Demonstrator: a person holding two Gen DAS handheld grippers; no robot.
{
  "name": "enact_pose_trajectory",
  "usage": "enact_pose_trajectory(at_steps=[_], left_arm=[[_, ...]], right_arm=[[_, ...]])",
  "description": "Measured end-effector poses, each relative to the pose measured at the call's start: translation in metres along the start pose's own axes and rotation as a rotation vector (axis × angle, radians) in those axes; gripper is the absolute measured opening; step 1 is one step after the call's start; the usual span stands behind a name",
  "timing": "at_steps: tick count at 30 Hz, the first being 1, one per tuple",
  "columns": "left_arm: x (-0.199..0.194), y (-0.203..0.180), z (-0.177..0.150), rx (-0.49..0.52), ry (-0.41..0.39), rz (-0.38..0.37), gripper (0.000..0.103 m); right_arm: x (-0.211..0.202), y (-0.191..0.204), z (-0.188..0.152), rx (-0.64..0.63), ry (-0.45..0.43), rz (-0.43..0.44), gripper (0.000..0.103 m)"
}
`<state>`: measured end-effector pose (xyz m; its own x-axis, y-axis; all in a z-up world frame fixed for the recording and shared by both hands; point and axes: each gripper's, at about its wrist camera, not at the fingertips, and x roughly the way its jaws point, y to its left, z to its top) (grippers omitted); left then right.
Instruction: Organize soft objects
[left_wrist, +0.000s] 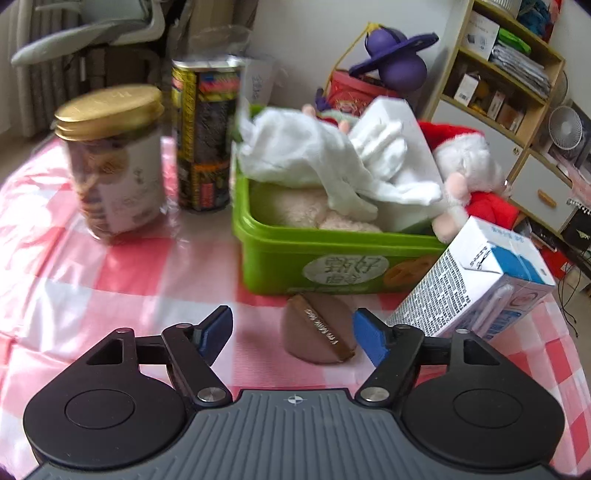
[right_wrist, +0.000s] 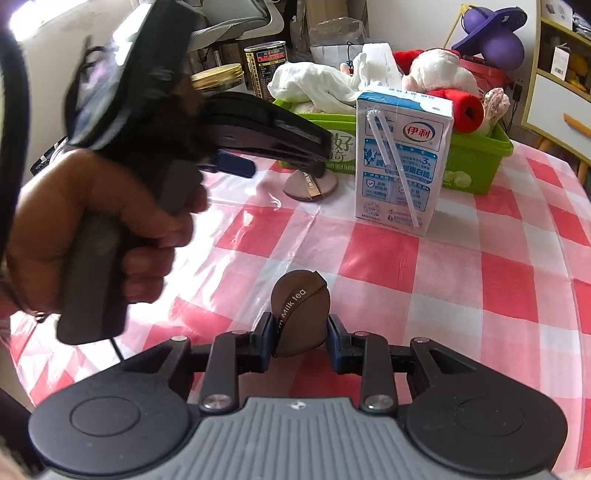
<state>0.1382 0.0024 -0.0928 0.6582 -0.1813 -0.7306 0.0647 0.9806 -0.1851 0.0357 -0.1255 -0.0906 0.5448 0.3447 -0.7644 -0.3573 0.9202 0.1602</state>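
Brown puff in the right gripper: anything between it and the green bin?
Yes. The milk carton stands upright on the cloth directly in front of the green bin. The brown puff in the right gripper must go over or around it.

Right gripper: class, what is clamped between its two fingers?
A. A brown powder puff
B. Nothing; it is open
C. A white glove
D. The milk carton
A: in the right wrist view the right gripper has its blue pads pressed on both sides of a brown puff with a "Milk tea" ribbon, while the milk carton stands apart on the cloth.
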Motion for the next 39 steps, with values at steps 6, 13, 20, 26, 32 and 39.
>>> enact_pose_trajectory(at_steps=[6, 13, 20, 26, 32, 39], left_arm=[[0.007, -0.007, -0.005, 0.077, 0.005, -0.007, 0.078], [0.008, -0.016, -0.015, 0.215, -0.011, 0.034, 0.078], [0.002, -0.01, -0.01, 0.156, -0.012, 0.062, 0.063], [-0.002, -0.001, -0.009, 0.16, -0.012, 0.037, 0.04], [-0.01, 0.015, -0.013, 0.162, 0.013, 0.018, 0.023], [-0.024, 0.034, -0.011, 0.119, 0.048, -0.035, 0.03]], right_arm=[[-0.002, -0.007, 0.002, 0.028, -0.006, -0.006, 0.009], [-0.008, -0.007, 0.008, 0.061, -0.039, 0.013, 0.009], [-0.009, -0.009, 0.008, 0.065, -0.042, 0.008, 0.009], [-0.011, -0.016, 0.009, 0.085, -0.06, 0.001, 0.009], [-0.013, -0.019, 0.011, 0.103, -0.066, 0.002, 0.008], [-0.013, -0.019, 0.013, 0.117, -0.068, 0.003, 0.008]])
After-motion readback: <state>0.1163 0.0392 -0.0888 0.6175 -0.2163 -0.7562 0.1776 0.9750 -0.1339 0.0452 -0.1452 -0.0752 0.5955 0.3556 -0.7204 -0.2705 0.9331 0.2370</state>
